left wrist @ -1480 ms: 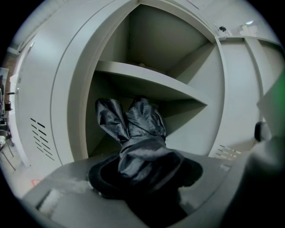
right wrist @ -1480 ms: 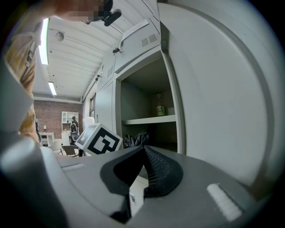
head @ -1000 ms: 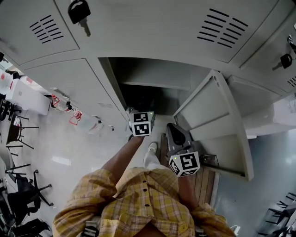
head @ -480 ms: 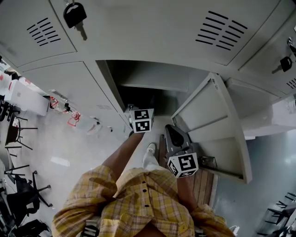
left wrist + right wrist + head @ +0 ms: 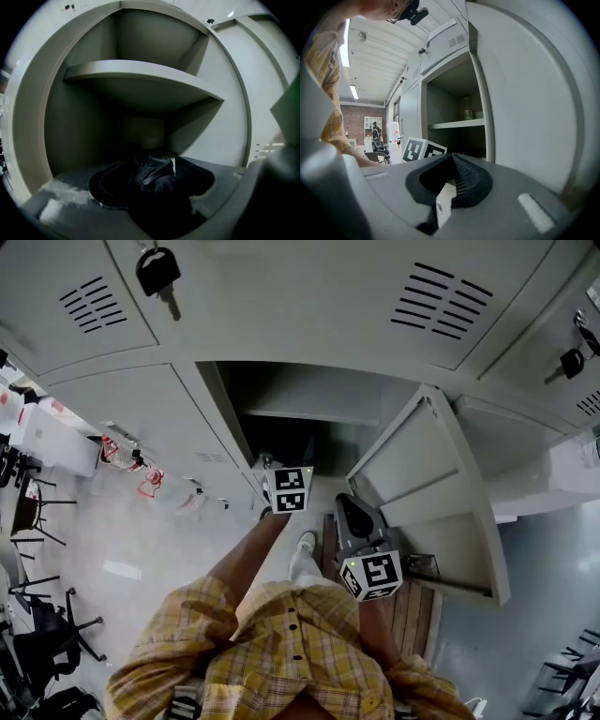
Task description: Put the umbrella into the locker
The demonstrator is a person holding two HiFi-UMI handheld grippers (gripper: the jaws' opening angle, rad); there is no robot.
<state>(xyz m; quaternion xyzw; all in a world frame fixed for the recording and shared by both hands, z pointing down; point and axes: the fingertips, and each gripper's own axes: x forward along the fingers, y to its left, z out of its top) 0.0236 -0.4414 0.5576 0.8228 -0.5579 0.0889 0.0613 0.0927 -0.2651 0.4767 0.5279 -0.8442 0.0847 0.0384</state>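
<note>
Umbrella (image 5: 154,176), black and folded into a crumpled bundle, is sitting between the jaws of the left tool (image 5: 289,489), which is clenching on it, and is pointing into the open locker (image 5: 309,395) below its shelf (image 5: 140,77). In the left gripper view the dark fabric is filling the gap between the two jaw pads, with the locker's back wall showing behind it; whether the bundle is touching the locker floor cannot be told. A bank of grey lockers is filling the top of the head view, and the door (image 5: 422,484) of the open one is swinging out to the right, standing wide. The person's yellow checked shirt (image 5: 291,643) is taking up the bottom of that view, with a bare forearm reaching up to the left tool at the lower front edge of the opening. The right tool (image 5: 349,507) is hanging just beside the open door, lower than the left one, with its jaws pressing together at the tips and gripping nothing. A white shoe (image 5: 305,554) is showing between the two tools. A black-headed key (image 5: 157,268) is sticking out of the closed door above and to the left. In the right gripper view a small container (image 5: 467,112) is standing on the shelf.
</note>
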